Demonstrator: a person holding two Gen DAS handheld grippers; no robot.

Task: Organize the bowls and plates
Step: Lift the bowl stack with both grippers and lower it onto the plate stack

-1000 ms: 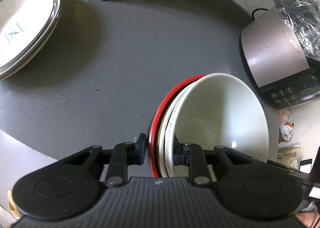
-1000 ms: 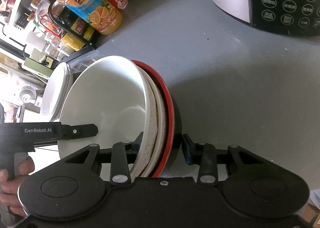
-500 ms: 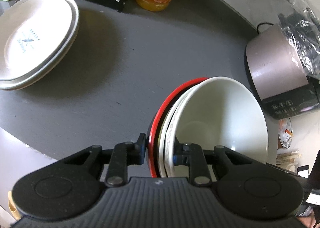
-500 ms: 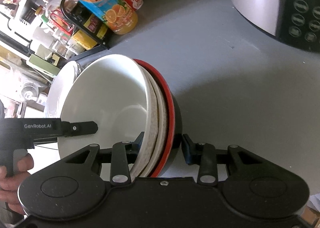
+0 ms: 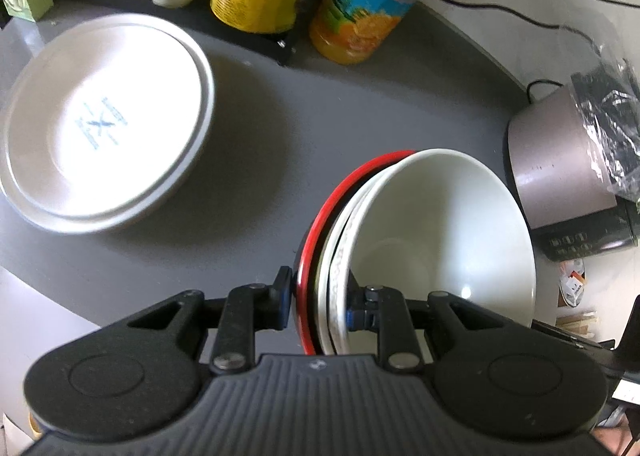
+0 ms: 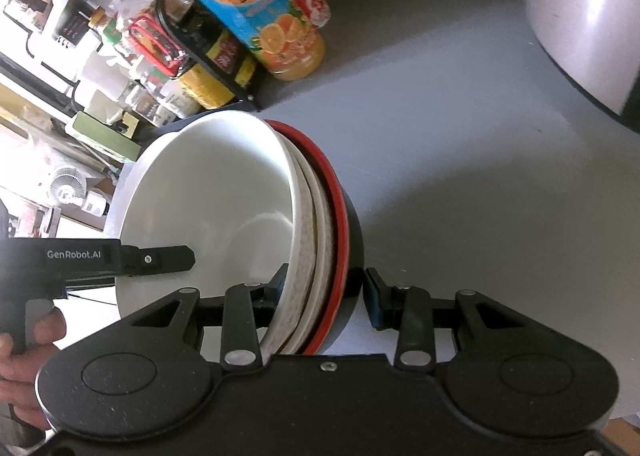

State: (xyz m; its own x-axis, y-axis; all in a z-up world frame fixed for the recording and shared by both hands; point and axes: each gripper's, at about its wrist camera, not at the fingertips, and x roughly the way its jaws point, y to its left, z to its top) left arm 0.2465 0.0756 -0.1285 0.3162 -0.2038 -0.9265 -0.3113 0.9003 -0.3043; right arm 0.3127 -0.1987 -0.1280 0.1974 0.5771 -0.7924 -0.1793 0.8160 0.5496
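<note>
A nested stack of 3 bowls (image 5: 432, 240) is being held above the grey worktop (image 5: 260, 176), rims clamped by L gripper (image 5: 318, 298) & R gripper (image 6: 324, 296) on opposite sides; stacked plates (image 5: 104, 120) are lying fwd-left of L gripper.

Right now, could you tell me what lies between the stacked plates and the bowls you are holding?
In the left wrist view, only bare grey countertop separates the plate stack from the nested bowls.
</note>
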